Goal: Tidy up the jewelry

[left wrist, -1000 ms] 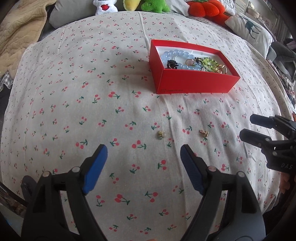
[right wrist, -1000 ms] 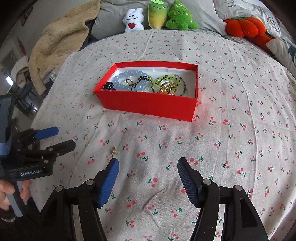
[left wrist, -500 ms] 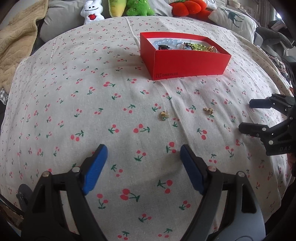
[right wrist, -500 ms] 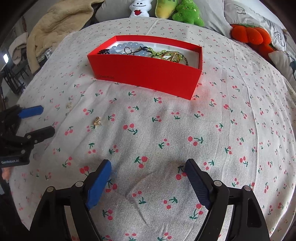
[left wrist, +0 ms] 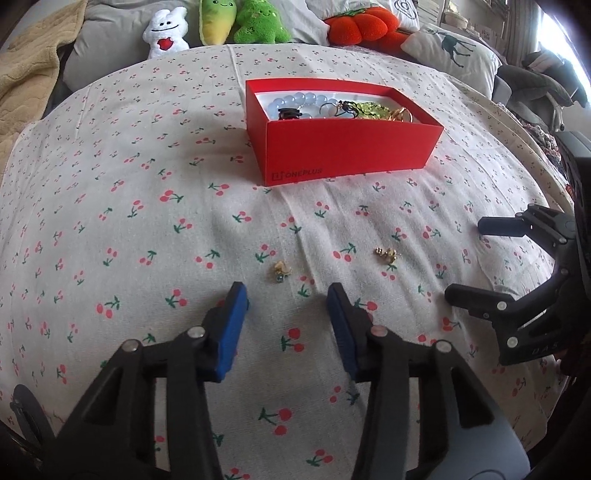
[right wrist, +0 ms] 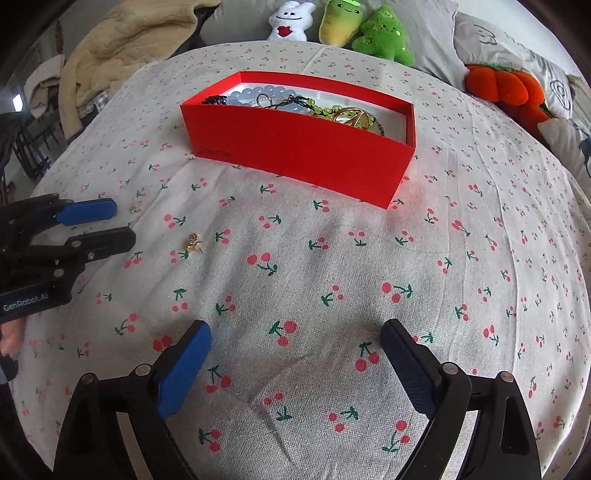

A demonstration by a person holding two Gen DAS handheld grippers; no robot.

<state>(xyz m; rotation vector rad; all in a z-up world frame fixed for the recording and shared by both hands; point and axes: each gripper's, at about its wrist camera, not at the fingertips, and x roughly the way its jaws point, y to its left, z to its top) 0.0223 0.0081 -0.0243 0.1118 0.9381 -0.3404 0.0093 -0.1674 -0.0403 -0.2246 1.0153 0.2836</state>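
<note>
Two small gold earrings lie on the cherry-print bedspread. One with a blue stone [left wrist: 280, 271] sits just ahead of my left gripper [left wrist: 286, 295], whose jaws are closing with nothing between them. The other earring [left wrist: 385, 254] lies to its right, between the two grippers. In the right wrist view this second earring [right wrist: 192, 243] is left of centre, and the first earring [right wrist: 135, 207] lies by the left gripper [right wrist: 120, 221]. My right gripper [right wrist: 295, 332] hovers over bare cloth, its jaws opening and empty. The red box [left wrist: 343, 147] behind them holds bracelets and other jewelry.
Plush toys [left wrist: 255, 24] and an orange plush pumpkin [left wrist: 358, 24] line the head of the bed, with pillows [left wrist: 450, 55] to the right. A beige blanket [right wrist: 125, 40] is heaped at the far left. The bed falls away at the sides.
The left gripper has sunk and moved closer to the blue-stone earring, and its jaws have narrowed. The right gripper has dropped toward the bedspread and its jaws have widened.
</note>
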